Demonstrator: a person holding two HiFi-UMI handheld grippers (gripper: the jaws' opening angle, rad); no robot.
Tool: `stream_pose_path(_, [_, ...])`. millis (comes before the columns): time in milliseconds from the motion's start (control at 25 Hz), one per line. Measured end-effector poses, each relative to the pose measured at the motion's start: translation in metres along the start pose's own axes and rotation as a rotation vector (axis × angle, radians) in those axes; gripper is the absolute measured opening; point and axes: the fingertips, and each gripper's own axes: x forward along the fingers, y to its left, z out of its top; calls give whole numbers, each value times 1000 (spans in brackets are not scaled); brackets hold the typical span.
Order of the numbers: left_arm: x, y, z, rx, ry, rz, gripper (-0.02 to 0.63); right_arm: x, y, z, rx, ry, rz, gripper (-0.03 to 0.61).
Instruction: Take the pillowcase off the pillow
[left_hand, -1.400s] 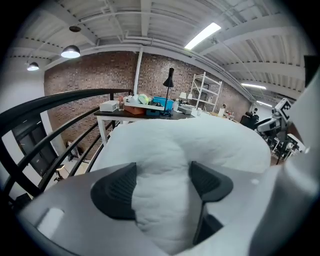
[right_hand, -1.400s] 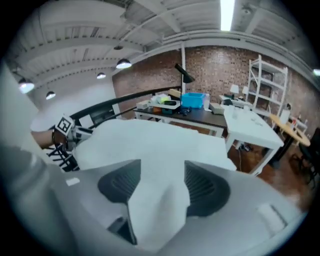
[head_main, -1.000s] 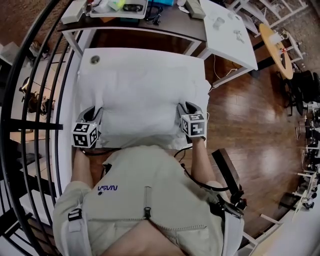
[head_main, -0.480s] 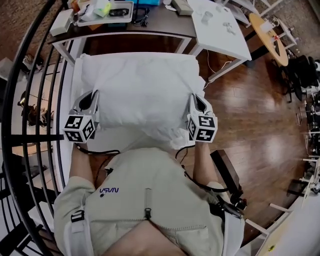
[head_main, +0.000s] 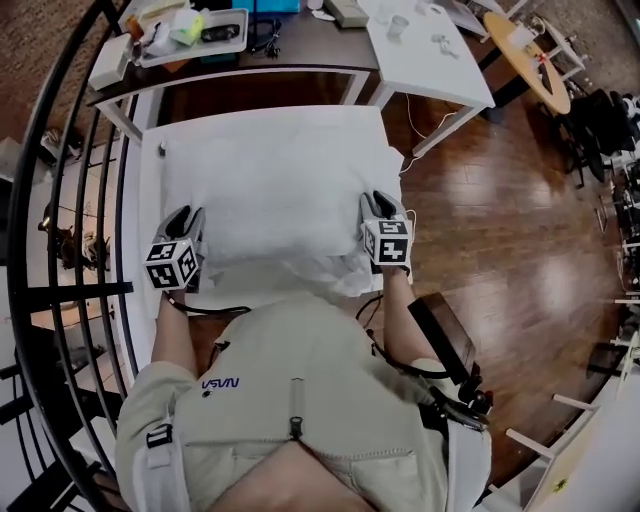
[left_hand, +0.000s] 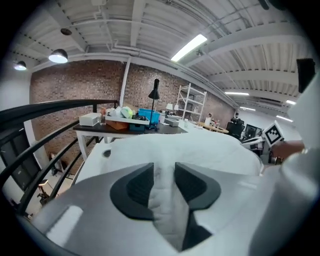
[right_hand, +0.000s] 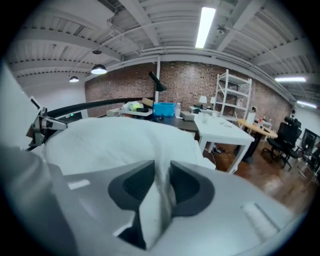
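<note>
White cloth sits between the jaws of both grippers. The left gripper (head_main: 188, 216) stands partly open, its jaws having just been opening, with a loose fold of the pillowcase (head_main: 270, 175) between the pads. The right gripper (head_main: 382, 203) is the same, its jaws parted around a thinner fold. The two grippers are at the two near corners of the one pillow (head_main: 300, 235), which lies in its case on the white table (head_main: 148, 215). Behind stand two more tables, a dark table (head_main: 300, 52) and a second white table (head_main: 430, 70).
</note>
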Motion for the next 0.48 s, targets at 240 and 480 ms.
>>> stream_pose_path(240, [-36, -10, 30, 77, -138, 105, 126, -44, -4, 36, 76, -145, -25, 107])
stream_pose_path(480, [-48, -53, 48, 68, -230, 138, 6, -76, 11, 58, 97, -246, -27, 4])
